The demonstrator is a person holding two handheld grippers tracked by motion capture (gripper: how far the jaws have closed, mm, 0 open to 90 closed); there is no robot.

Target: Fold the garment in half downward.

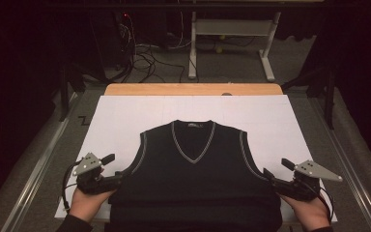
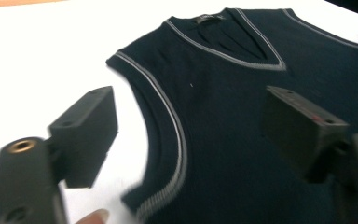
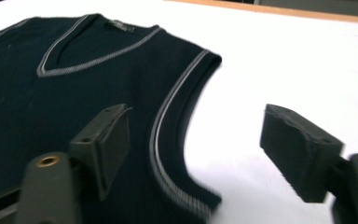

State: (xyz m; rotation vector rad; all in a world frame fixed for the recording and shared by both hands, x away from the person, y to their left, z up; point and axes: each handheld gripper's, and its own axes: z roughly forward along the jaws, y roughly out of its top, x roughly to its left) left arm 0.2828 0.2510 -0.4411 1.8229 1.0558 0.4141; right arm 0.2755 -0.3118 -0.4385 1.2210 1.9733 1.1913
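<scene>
The vest [image 1: 193,179] lies flat, front up, on the white sheet [image 1: 125,116], its hem at the sheet's near edge and collar pointing away. Bare sheet runs wide beyond the collar and past both armholes. The left gripper [image 1: 118,180] sits at the vest's left side edge, jaws wide, nothing pinched. The right gripper [image 1: 269,178] mirrors it at the right edge, jaws wide; whether either tip brushes the knit seems unclear.
</scene>
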